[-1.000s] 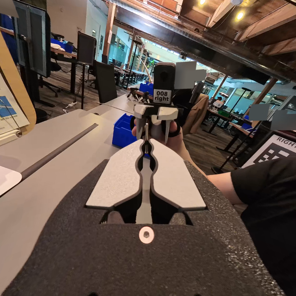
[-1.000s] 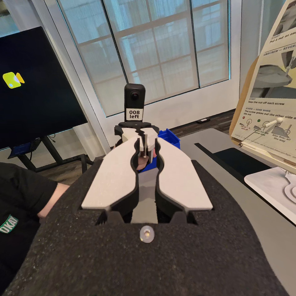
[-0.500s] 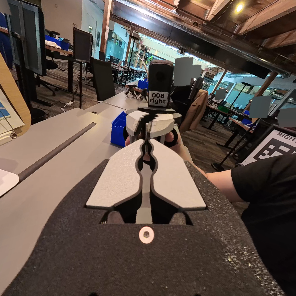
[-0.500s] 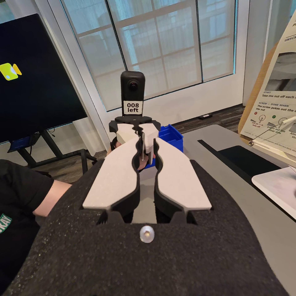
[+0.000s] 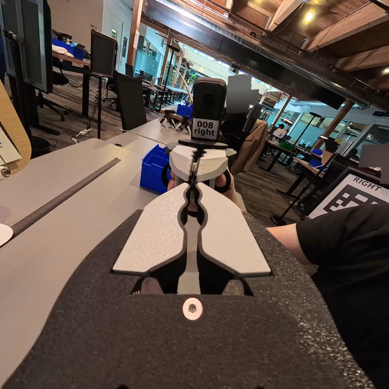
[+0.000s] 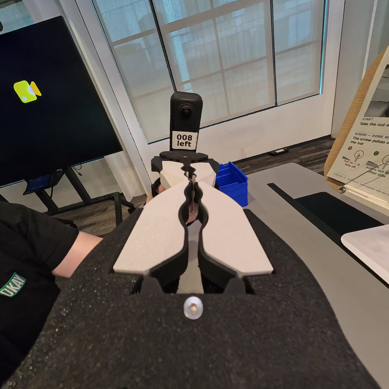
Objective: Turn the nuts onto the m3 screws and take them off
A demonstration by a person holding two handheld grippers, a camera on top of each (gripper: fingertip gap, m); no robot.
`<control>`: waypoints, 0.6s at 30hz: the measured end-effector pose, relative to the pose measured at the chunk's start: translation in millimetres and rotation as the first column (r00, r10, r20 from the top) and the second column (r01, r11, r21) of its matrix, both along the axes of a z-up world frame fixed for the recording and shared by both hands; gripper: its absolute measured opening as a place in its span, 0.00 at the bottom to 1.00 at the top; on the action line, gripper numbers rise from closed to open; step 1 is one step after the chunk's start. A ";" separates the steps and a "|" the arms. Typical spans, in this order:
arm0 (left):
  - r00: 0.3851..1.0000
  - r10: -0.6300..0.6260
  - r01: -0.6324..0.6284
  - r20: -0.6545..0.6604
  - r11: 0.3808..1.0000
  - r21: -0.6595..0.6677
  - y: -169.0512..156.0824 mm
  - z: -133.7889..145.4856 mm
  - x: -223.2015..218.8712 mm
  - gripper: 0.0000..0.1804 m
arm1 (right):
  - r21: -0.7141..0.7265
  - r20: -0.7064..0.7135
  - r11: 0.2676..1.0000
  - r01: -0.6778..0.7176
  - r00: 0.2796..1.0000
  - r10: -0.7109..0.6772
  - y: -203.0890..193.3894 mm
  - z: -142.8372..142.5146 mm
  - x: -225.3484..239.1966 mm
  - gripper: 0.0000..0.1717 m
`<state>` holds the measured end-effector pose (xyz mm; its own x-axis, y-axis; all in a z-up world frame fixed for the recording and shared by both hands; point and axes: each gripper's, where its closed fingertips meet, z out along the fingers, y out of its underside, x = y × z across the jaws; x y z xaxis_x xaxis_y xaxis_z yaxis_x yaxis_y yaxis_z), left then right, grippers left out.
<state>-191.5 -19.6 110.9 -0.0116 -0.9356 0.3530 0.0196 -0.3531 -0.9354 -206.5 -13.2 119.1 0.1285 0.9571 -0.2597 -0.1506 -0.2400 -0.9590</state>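
Tools tip to tip, left tool (image 5: pixel 192 186) and right tool (image 6: pixel 192 185) both clamped narrow on one metal screw (image 6: pixel 193 196).

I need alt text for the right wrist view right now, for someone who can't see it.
The right gripper is shut on a thin metal screw, tip to tip with the left gripper, which is shut on the same screw. Behind them a blue bin sits on the grey table, with a dark screen to the left and an instruction sheet to the right.
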 end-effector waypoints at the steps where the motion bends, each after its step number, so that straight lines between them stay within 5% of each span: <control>1: 1.000 0.001 -0.001 0.001 1.000 0.000 0.0 0.0 0.1 0.01 | 0.000 0.000 1.000 0.000 1.000 0.000 0.1 -0.1 0.0 0.01; 18: 1.000 -0.012 0.012 -0.009 1.000 0.006 -2.3 -2.7 5.3 0.01 | 0.009 0.010 1.000 -0.004 1.000 0.004 -1.5 -0.2 0.6 0.01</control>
<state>-186.2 -21.9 108.2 -0.0192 -0.9376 0.3472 0.0068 -0.3474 -0.9377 -205.9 -14.7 118.9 0.1272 0.9598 -0.2500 -0.1401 -0.2322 -0.9625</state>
